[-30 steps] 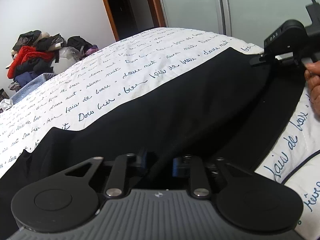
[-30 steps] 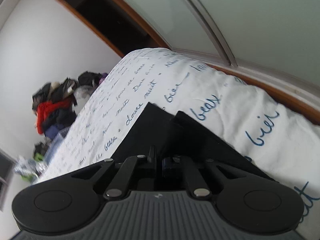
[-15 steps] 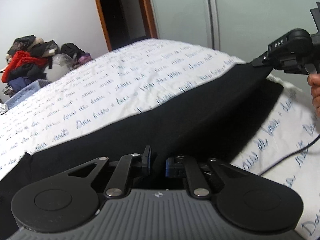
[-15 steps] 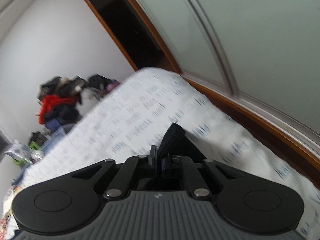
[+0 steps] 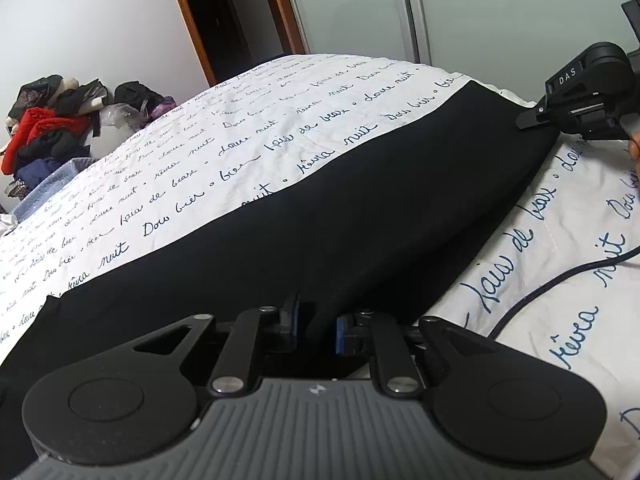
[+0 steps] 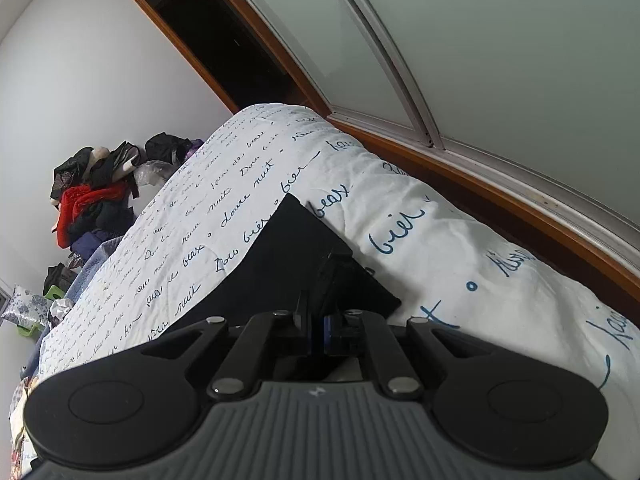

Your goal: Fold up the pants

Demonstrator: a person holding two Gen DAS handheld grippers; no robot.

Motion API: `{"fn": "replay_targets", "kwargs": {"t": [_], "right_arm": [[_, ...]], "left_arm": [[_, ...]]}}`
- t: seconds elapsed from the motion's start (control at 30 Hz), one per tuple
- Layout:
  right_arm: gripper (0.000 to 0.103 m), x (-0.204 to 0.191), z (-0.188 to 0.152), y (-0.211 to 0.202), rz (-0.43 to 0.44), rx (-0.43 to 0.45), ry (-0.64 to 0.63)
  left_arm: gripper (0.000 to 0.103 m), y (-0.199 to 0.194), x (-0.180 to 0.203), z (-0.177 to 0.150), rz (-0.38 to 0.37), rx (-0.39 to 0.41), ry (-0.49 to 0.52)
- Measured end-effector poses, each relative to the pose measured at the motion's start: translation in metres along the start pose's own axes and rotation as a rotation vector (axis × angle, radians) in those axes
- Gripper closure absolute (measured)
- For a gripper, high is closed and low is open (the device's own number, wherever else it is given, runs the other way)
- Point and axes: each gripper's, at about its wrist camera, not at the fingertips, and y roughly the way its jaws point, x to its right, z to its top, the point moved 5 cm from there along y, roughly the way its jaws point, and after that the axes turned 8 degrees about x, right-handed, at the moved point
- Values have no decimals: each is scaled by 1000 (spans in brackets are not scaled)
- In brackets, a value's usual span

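1. Pants (image 5: 360, 208): black, lying flat on the bedspread (image 5: 240, 128) (white, blue script print). In the left wrist view they run as a long band from 8 o'clock to 2 o'clock.
2. Left gripper (image 5: 316, 320): at 6 o'clock in its own view. Jaws are slightly apart with black fabric between them; cannot tell whether the pads actually bite the cloth.
3. Right gripper (image 6: 318, 328): jaws nearly pressed together, pinching the pants' edge. The same unit shows in the left view at 2 o'clock, fingertips on the far corner of the fabric.
4. In the right wrist view the pants (image 6: 296, 248) end in a pointed corner toward 12 o'clock, flat on the bedspread (image 6: 440, 248).
5. Thin dark cable (image 5: 560, 280) lies across the bedspread at 4 o'clock in the left view, beside the pants, not touching.
6. Clothes pile (image 5: 44, 136) at 9 o'clock past the bed, well apart from the pants.
7. Sliding frosted doors (image 6: 480, 40) behind the bed, 12 to 3 o'clock.
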Motion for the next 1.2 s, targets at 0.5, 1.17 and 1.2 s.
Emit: {"fn": "replay_targets", "kwargs": {"t": [0.5,1.17,1.2], "right_arm": [[70,7,17,-35,-186,142,-82],[49,-67,-25,-25,53,7,-381],[47,-70,-30,-23,65,-7,-397]], "left_arm": [[44,-18,7,14,-50,14,-58],[31,-7,-22,27,25,-9,-186],[30,-4,-24,25,38,-16,-191]]}}
